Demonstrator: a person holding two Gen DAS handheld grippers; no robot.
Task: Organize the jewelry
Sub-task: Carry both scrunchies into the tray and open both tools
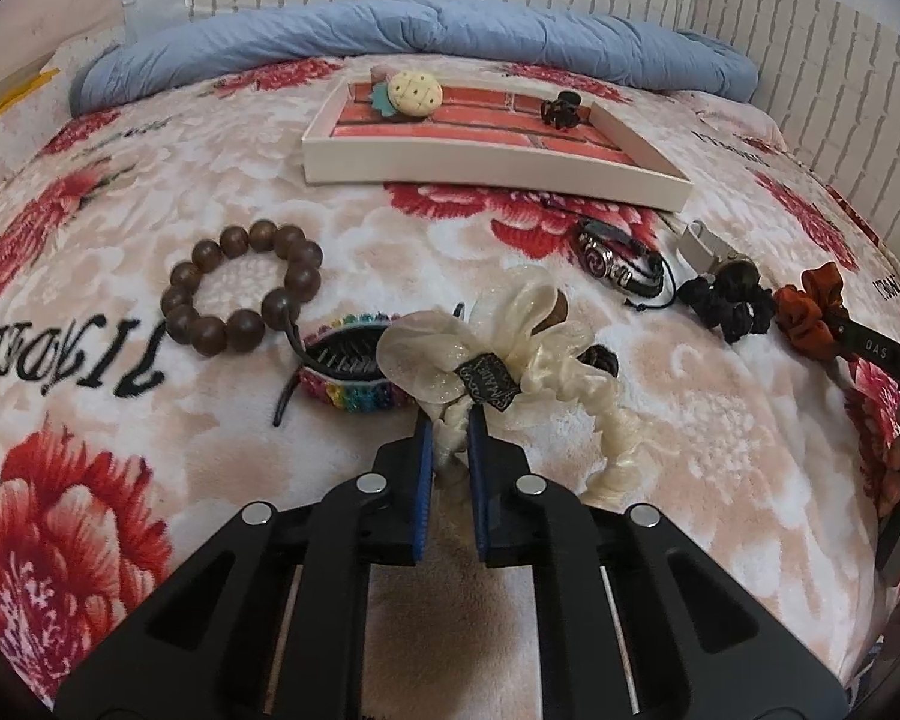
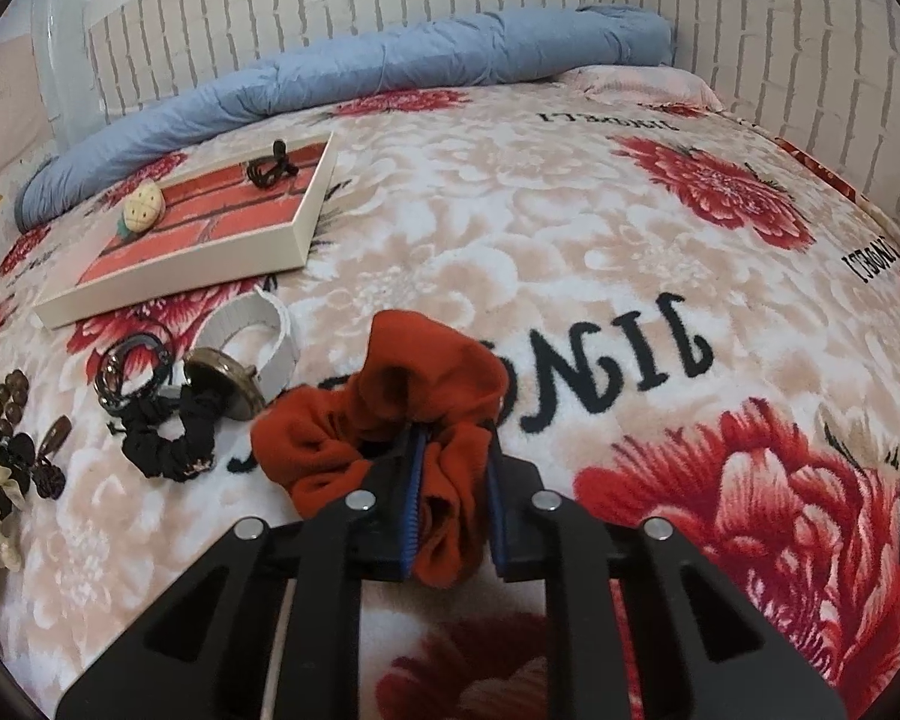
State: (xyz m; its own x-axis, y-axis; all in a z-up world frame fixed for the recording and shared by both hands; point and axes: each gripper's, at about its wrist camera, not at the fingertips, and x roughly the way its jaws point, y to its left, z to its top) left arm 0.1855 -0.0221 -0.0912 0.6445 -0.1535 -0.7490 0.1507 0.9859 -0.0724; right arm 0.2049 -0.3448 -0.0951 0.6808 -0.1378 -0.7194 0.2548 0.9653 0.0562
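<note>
My left gripper (image 1: 450,420) is shut on a cream organza scrunchie (image 1: 498,348) lying on the floral blanket. My right gripper (image 2: 453,450) is shut on a rust-orange scrunchie (image 2: 390,396), which also shows at the right of the left wrist view (image 1: 807,306). A white tray with a red brick-pattern floor (image 1: 492,165) lies further back; it holds a pineapple clip (image 1: 414,93) and a small black claw clip (image 1: 561,108). The tray also shows in the right wrist view (image 2: 174,285).
On the blanket lie a brown wooden bead bracelet (image 1: 240,288), a rainbow woven bracelet (image 1: 354,396), a black leather bracelet (image 1: 612,258), a black scrunchie (image 1: 726,303) and a white-strap watch (image 2: 252,348). A rolled blue quilt (image 1: 420,42) lies along the brick-pattern wall.
</note>
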